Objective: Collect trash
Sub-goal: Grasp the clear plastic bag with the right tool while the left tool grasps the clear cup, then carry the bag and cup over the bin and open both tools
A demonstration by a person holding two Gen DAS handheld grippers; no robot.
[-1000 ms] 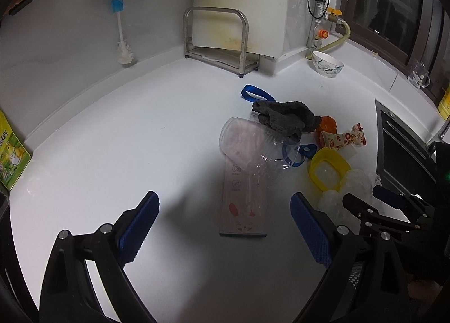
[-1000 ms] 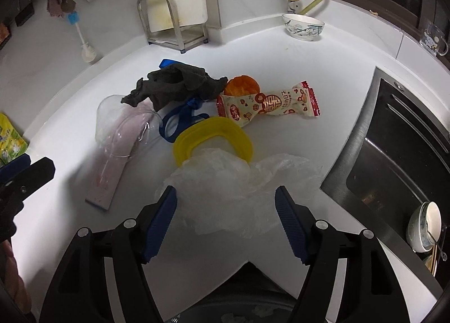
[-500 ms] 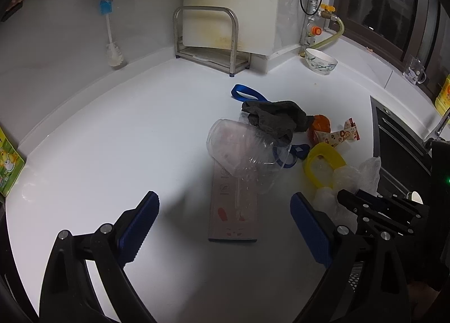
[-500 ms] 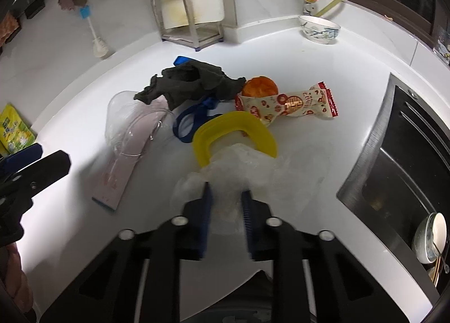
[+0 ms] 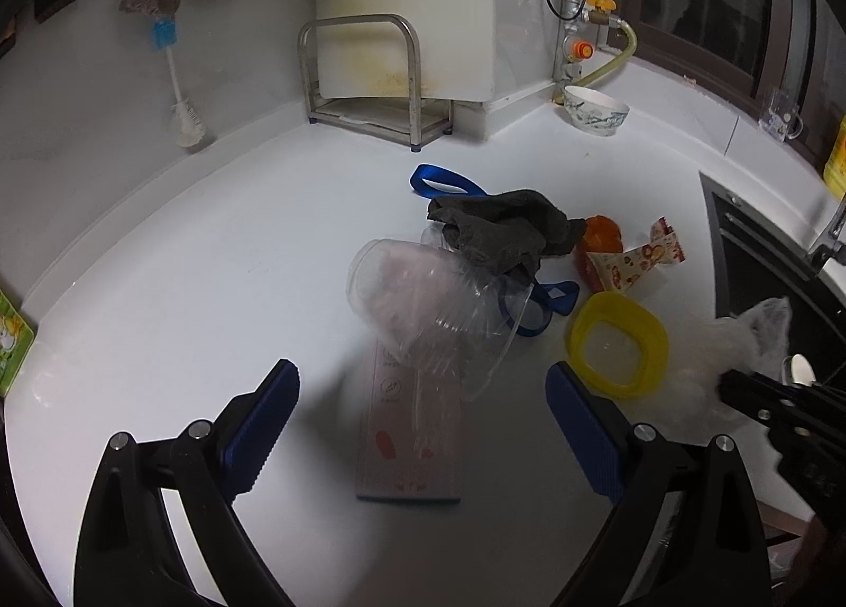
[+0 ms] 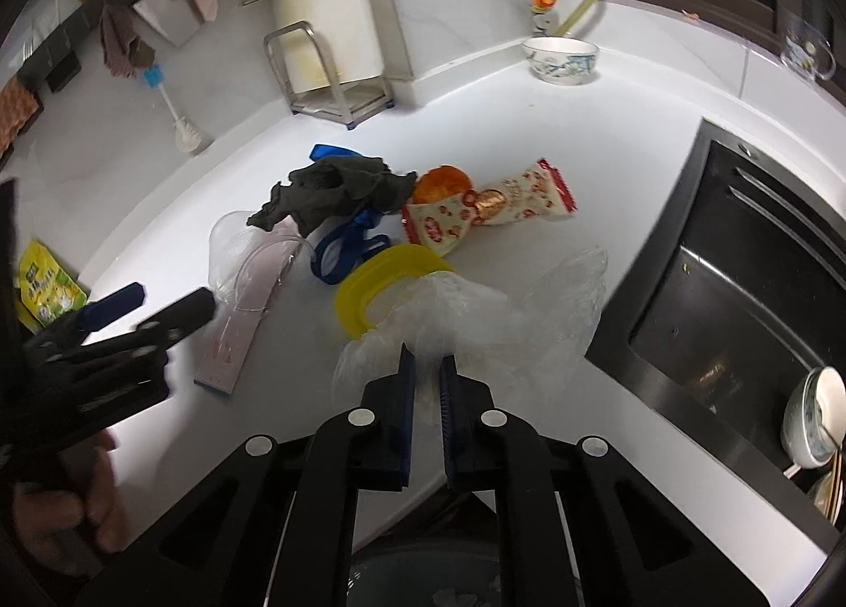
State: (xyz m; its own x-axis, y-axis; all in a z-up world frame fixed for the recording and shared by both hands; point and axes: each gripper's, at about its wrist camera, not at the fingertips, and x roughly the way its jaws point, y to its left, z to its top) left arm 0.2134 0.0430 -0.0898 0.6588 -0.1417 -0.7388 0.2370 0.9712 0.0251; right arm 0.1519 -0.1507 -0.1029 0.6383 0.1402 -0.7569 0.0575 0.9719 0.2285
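My right gripper (image 6: 427, 369) is shut on a clear plastic bag (image 6: 502, 311) and lifts its near edge off the white counter; the bag also shows in the left wrist view (image 5: 740, 342). My left gripper (image 5: 417, 411) is open and empty above a pink flat carton (image 5: 410, 427). A clear plastic cup (image 5: 428, 311) lies on the carton. Behind it lie a dark grey rag (image 5: 502, 231), a blue strap (image 5: 444, 181), a yellow ring lid (image 5: 618, 348), an orange peel (image 5: 600, 231) and a red-and-white snack wrapper (image 6: 492, 213).
A dark sink (image 6: 740, 290) with dishes (image 6: 814, 416) is on the right. A metal rack (image 5: 365, 83), a bottle brush (image 5: 180, 94) and a patterned bowl (image 5: 595, 110) stand along the back wall. A green packet (image 6: 45, 290) lies at the left.
My right gripper has closed on the plastic bag and raised it a little. My left gripper has stayed open and drifted slightly over the carton.
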